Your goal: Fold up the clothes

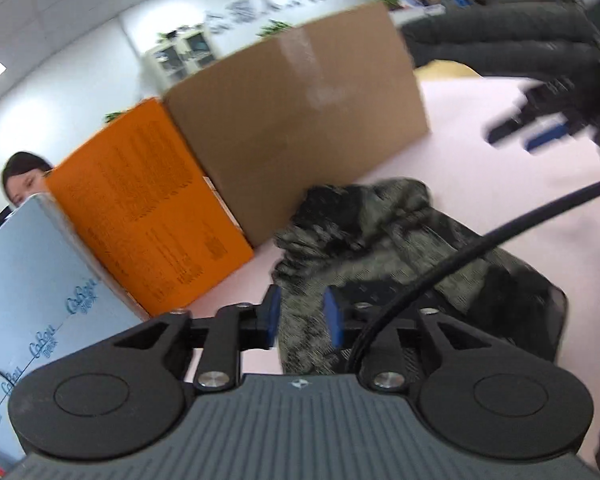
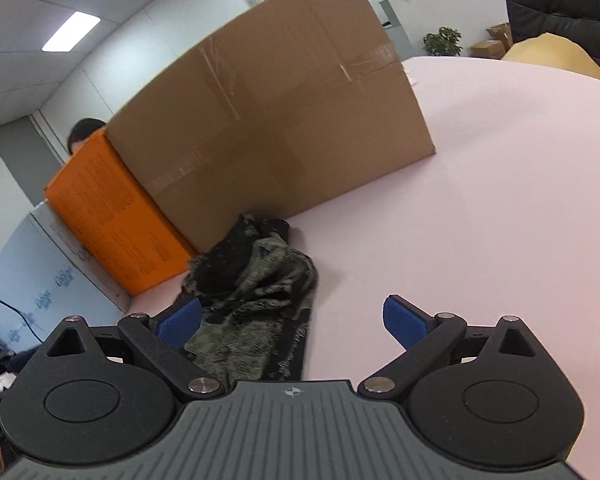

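Note:
A dark green and black patterned garment [image 1: 364,252] lies crumpled on the pink table [image 1: 480,168], close to the cardboard box. My left gripper [image 1: 302,316] is just above its near edge, blue pads partly apart with cloth seen between them; I cannot tell if it grips. The right gripper [image 1: 532,130] shows blurred at the far right of the left wrist view, above the table. In the right wrist view the garment [image 2: 256,300] lies left of centre. My right gripper [image 2: 292,320] is open wide and empty, its left pad [image 2: 180,318] over the garment's edge.
A large cardboard box [image 1: 300,120] stands behind the garment, with an orange box [image 1: 148,208] and a pale blue box [image 1: 32,300] to its left. A black cable [image 1: 460,256] crosses over the garment. A person [image 1: 22,178] sits behind the boxes.

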Motion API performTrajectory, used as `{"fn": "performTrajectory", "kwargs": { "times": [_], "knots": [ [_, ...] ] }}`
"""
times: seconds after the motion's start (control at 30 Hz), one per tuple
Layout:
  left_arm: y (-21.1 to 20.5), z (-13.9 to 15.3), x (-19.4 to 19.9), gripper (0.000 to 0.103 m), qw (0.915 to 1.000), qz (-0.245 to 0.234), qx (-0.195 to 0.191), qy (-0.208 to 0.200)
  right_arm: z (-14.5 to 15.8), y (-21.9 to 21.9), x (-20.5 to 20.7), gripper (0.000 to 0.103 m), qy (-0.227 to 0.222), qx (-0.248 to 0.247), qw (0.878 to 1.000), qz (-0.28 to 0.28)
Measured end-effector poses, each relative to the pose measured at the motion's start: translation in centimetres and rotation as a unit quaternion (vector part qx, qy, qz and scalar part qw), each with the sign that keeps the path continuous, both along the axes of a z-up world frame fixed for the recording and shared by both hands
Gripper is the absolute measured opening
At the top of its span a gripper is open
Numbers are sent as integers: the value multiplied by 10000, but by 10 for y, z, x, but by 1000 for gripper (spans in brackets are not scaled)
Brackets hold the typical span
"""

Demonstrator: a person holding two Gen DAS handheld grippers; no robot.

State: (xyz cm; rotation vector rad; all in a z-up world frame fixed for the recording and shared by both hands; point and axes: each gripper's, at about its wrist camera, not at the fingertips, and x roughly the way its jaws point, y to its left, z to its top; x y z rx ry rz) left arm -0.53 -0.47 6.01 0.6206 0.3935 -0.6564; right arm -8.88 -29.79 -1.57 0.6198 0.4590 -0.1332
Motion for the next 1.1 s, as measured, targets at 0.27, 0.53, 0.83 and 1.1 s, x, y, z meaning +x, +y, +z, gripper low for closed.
{"fn": "performTrajectory", "kwargs": {
  "times": [0.27,0.53,0.83,1.1],
  "knots": [
    [1,-6,-26,92,9880,-1002,-788,874,-19,-82,-34,98,-95,1907,9678,-1639],
    [-51,-28,-3,92,9836,-609,-905,1436,-14,-142,-130,98,-990,2132,8938,-3819],
    [-113,-80,16,3,9763,-629,-386,2034,-33,-116,-130,98,-643,2552,8961,-3574],
    [10,18,72,3,9893,1218,-809,21,-27,-109,-104,98,-574,2533,9128,-3151]
  ]
}}
